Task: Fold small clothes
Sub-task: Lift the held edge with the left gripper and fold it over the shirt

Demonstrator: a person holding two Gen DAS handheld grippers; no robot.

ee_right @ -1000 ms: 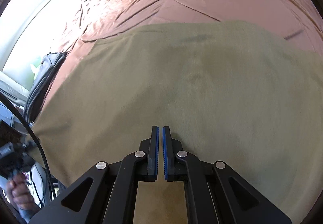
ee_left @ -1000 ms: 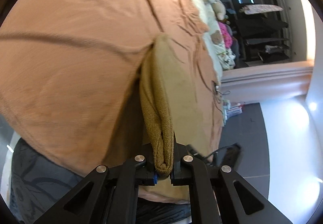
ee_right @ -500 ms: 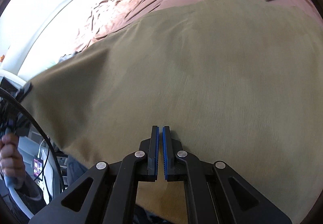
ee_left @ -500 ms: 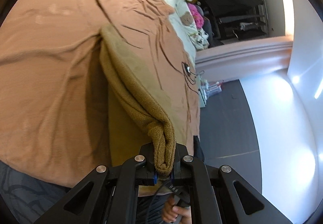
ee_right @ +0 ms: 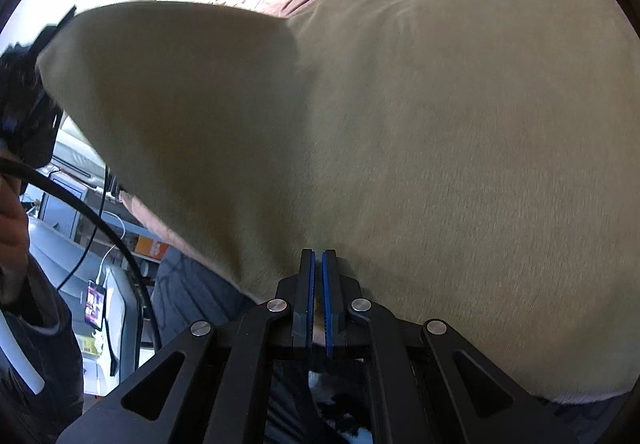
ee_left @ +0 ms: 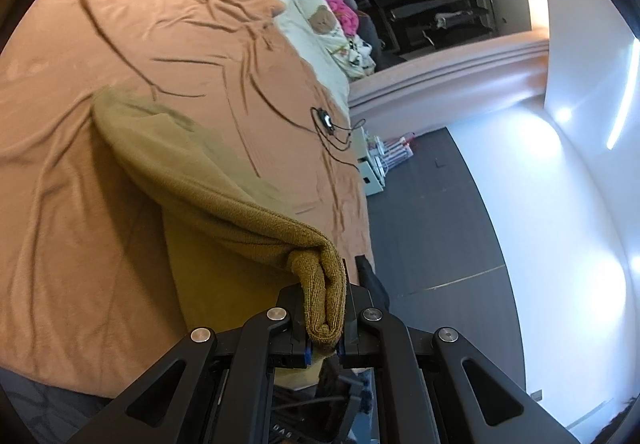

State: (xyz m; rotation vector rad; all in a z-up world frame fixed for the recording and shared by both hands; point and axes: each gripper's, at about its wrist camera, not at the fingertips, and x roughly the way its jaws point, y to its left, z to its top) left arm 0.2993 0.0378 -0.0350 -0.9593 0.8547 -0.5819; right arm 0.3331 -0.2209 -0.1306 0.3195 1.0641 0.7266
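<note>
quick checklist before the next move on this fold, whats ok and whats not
1. Left gripper clamped on a bunched edge of the olive-brown knit garment: ok.
2. Right gripper pinching the same garment's near edge: jaws shut, cloth between the pads cannot tell.
3. Lifted corner clear of the bed: ok, it hangs raised off the brown sheet.
4. Landing area free: black cable and small device lie apart from the garment, ok.
5. Far part of garment flat: cannot tell, blurred.
</note>
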